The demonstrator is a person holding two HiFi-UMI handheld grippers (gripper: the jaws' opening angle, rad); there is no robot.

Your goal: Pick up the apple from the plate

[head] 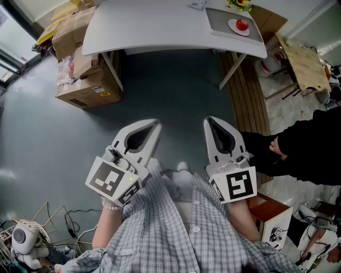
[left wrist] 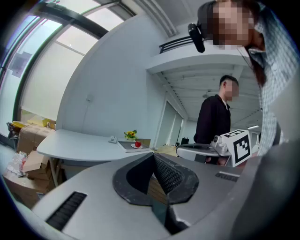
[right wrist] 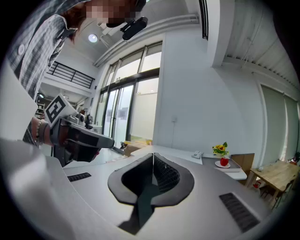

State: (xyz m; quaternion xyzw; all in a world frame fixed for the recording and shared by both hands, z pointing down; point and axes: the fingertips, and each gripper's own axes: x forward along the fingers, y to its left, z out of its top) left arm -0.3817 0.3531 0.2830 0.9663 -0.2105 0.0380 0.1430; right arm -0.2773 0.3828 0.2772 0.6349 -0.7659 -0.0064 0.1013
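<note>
Head view puts the apple (head: 242, 24) at the far right end of the white table (head: 149, 24), sitting on a small white plate (head: 233, 29) that rests on a grey tray (head: 221, 16). Both grippers hang well short of it, over bare grey floor (head: 176, 90), near the person's body. The left gripper (head: 155, 123) and the right gripper (head: 209, 120) each point toward the far side, jaws pressed together at the tips with nothing between them; the two gripper views confirm this, each showing ribbed pads meeting and no object inside.

From the jaws the apple lies far ahead and off to the right, so the right gripper is the nearer one and looks the natural choice for the reach. The fruit is round, with no long axis to line up on; its stem is too small to read.

Yellow flowers (head: 240, 4) stand just beyond the plate. Cardboard boxes (head: 85, 80) are stacked under the table's left end. A person in black (head: 309, 149) stands at the right, close beside the right gripper, and a wooden table (head: 306, 64) lies further right.
</note>
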